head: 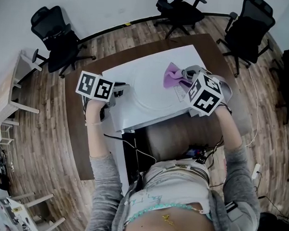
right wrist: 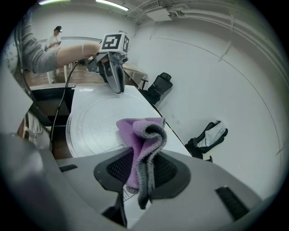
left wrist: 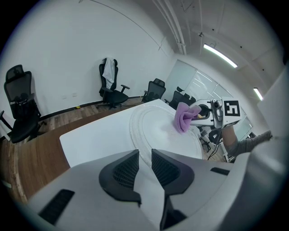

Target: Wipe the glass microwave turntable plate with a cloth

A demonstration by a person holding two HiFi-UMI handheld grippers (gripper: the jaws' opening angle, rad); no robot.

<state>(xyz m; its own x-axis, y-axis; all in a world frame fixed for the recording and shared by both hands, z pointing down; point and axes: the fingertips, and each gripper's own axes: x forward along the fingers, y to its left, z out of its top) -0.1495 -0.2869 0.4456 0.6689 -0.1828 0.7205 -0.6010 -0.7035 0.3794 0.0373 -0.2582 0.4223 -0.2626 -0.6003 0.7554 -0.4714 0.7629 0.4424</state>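
1. While the right gripper squeezes a bunched purple cloth tight between its jaws, the cloth's free end touches the glass turntable plate near its right rim, as the head view shows it.
2. The plate lies flat on a white board, which sits on a brown desk.
3. The left gripper points down at the plate's left rim, its jaws a narrow gap apart with nothing pinched between them; whether the tips touch the glass I cannot tell.
4. Black office chairs stand beyond the desk.
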